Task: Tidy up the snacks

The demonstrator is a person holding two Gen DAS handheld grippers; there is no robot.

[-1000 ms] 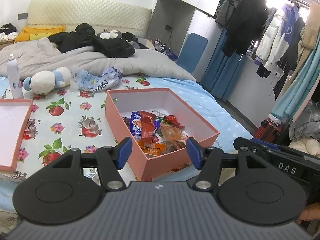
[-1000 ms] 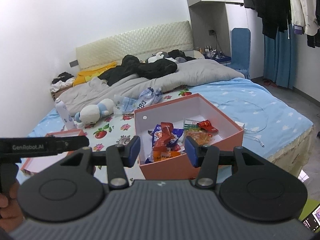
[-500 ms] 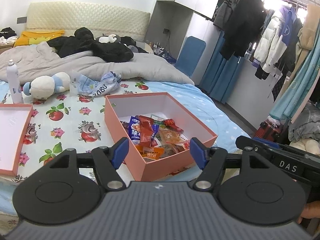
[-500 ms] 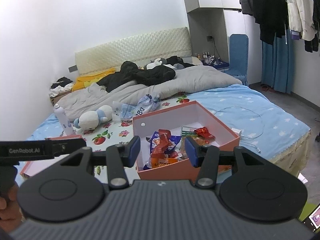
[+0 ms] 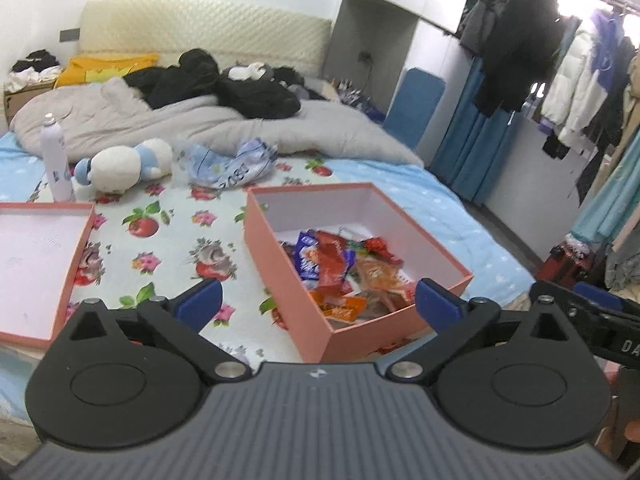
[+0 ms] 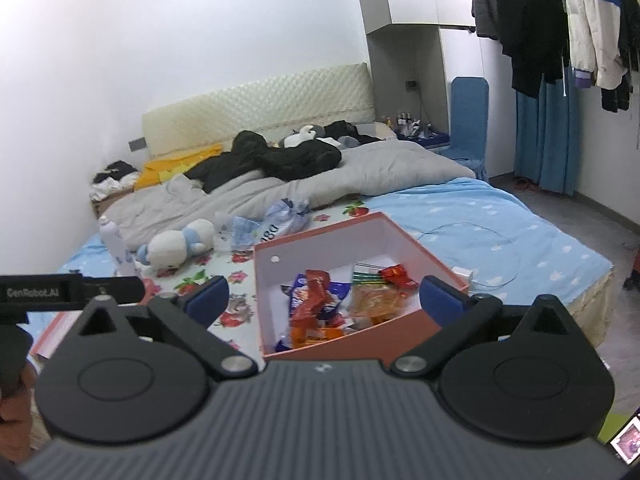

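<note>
An open pink box (image 5: 276, 264) sits on the bed near its front edge, with several snack packets (image 5: 332, 268) piled inside. It also shows in the right wrist view (image 6: 320, 240), with the snack packets (image 6: 320, 304) in it. Its pink lid (image 5: 36, 256) lies upturned to the left. My left gripper (image 5: 318, 304) is open and empty, held back from the box's near corner. My right gripper (image 6: 324, 298) is open and empty, in front of the box's near wall.
A white and blue plush toy (image 5: 120, 164), a white spray bottle (image 5: 56, 160) and a crumpled plastic bag (image 5: 232, 164) lie behind the box. A grey duvet with black clothes (image 5: 224, 88) covers the far bed. A white charger cable (image 6: 480, 256) lies right of the box.
Both grippers' jaws have opened wider. Both views have shifted slightly, with the box now a bit lower in frame.
</note>
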